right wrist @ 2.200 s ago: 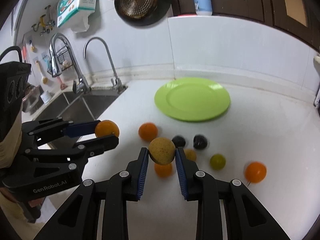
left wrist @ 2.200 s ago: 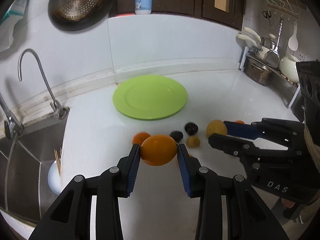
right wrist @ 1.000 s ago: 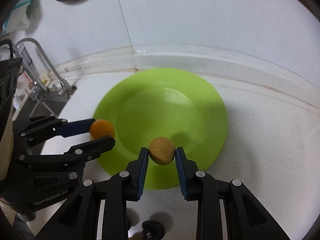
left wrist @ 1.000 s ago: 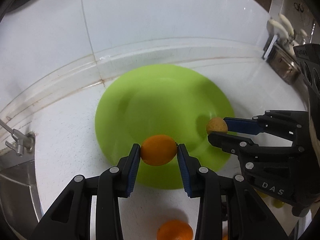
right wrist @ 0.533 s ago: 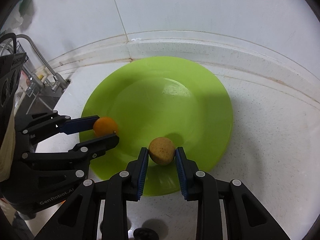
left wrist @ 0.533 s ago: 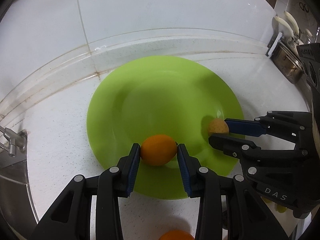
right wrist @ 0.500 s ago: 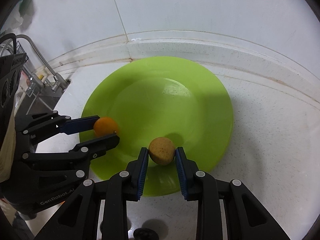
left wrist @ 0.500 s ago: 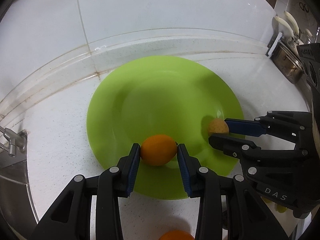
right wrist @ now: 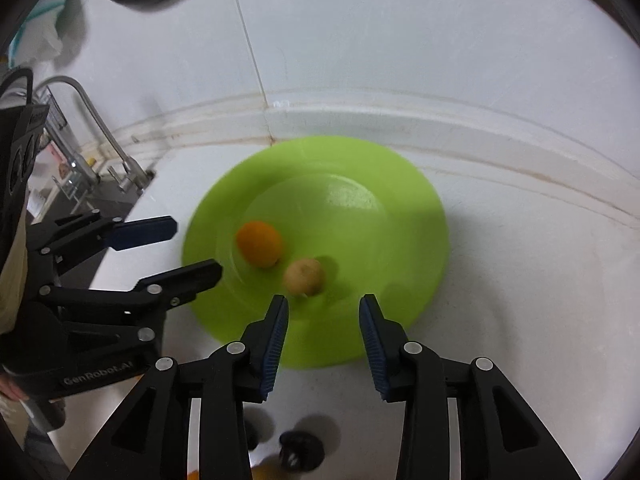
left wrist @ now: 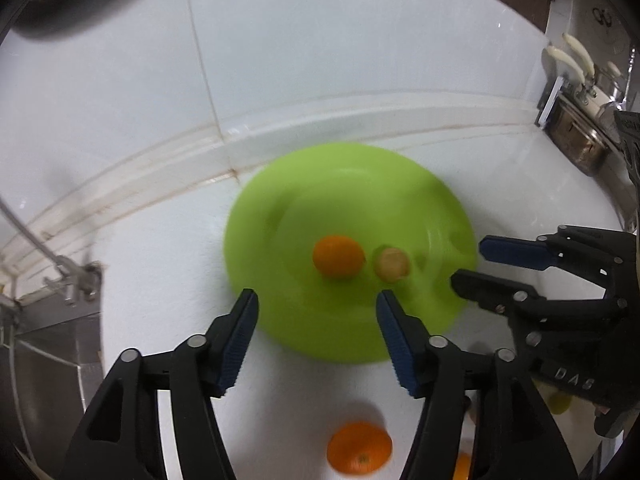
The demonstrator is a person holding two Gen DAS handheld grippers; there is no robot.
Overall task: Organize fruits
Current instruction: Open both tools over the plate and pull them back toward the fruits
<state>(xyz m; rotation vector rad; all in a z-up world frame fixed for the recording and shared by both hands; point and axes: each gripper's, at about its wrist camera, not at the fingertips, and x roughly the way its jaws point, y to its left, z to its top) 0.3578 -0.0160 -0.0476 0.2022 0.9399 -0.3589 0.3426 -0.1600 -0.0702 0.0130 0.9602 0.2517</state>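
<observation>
The green plate point(right wrist: 400, 184) looks glossy and smooth, the white countertop point(right wrist: 520, 280) finely speckled, the faucet point(right wrist: 92, 108) shiny metal.

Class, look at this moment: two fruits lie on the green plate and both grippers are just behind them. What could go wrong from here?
1. The orange and the tan fruit lie loose on the green plate; being round, they may roll off.
2. The right gripper, jaws opening and empty, sits close behind the tan fruit and might knock it.
3. The left gripper, also opening and empty, has another orange on the counter beneath it and might bump it.
</observation>
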